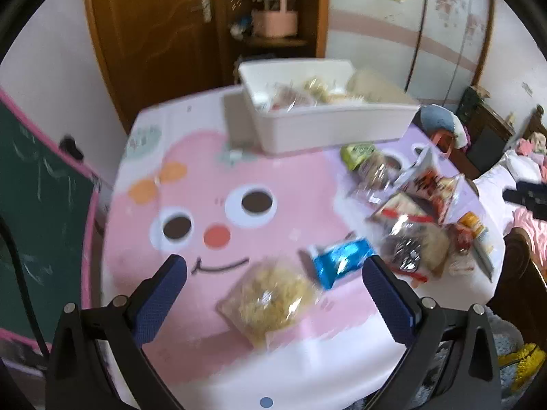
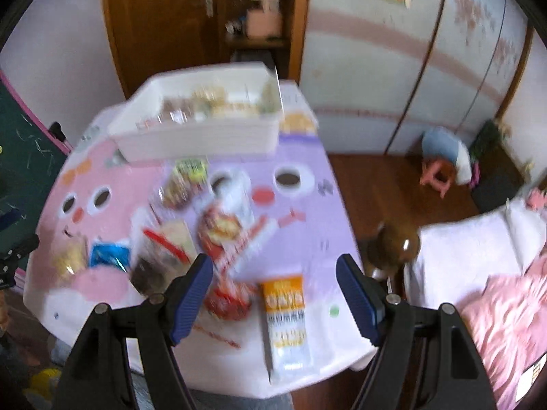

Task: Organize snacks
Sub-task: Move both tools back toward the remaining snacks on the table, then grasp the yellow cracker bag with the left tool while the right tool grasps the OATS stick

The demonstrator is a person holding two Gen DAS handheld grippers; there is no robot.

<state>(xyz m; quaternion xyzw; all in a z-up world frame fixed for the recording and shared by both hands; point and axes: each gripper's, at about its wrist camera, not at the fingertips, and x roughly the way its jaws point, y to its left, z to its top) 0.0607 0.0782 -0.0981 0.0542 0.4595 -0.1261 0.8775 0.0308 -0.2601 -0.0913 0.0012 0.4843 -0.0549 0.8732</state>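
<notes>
Pink and lilac cartoon faces are covering the tabletop (image 1: 191,177) we are working over, in a bedroom with a wooden door behind. Between the spread fingers of our left gripper (image 1: 273,270), which is holding nothing, a clear bag of pale yellow snack pieces (image 1: 270,302) is lying flat near the table's 6 o'clock edge, with a blue foil packet (image 1: 342,259) just beside it at its 2 o'clock. We are judging both as light, crinkly and slippery; the clear bag looks crushable, so we are favouring a pinch on a sealed edge or corner over squeezing the middle. Our right gripper (image 2: 275,270) is also hanging with its jaws wide apart and empty, above an orange-topped oblong packet (image 2: 285,317) and a red round-looking wrapper (image 2: 229,299) that are lying close to the near edge; the oblong packet seems stiffer and is offering its long sides for a grip. More wrapped snacks are heaping toward 3 o'clock in the left view, among them a green packet (image 1: 359,153), too blurred to name. At 12 o'clock a white rectangular bin (image 1: 328,126) is sitting on the far part of the table, already holding several wrapped items whose kinds we cannot make out.
</notes>
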